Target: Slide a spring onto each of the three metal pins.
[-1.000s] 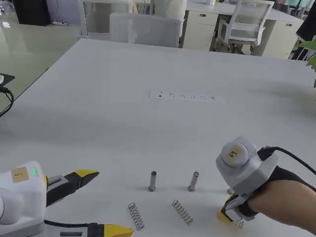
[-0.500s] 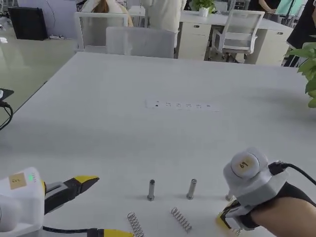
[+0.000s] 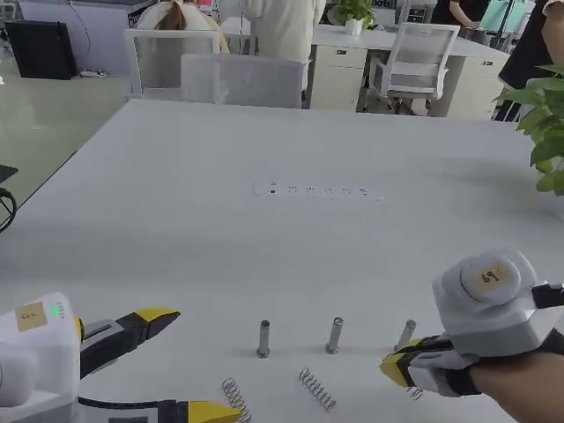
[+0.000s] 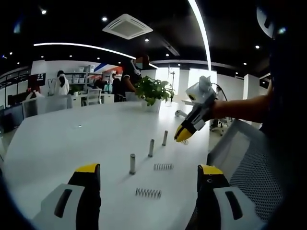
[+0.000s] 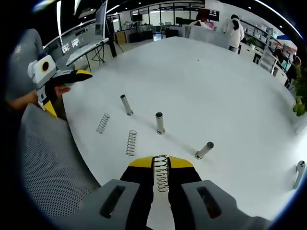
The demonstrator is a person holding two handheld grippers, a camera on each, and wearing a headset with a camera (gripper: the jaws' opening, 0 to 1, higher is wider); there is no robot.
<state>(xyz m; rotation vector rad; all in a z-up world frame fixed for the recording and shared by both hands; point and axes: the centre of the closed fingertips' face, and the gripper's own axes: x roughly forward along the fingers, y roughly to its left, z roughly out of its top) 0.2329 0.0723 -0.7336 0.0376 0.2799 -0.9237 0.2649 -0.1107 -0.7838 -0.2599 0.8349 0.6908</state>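
The right gripper point(image 3: 394, 368) hides most of its spring point(image 3: 414, 393).

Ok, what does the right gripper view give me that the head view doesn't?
Right gripper view: a spring clamped lengthwise between the right gripper's shut jaws. Head view: the left gripper with its jaws open, and the socket strip farther back. Both: three bare metal pins standing in a row, and two loose springs lying in front of them.
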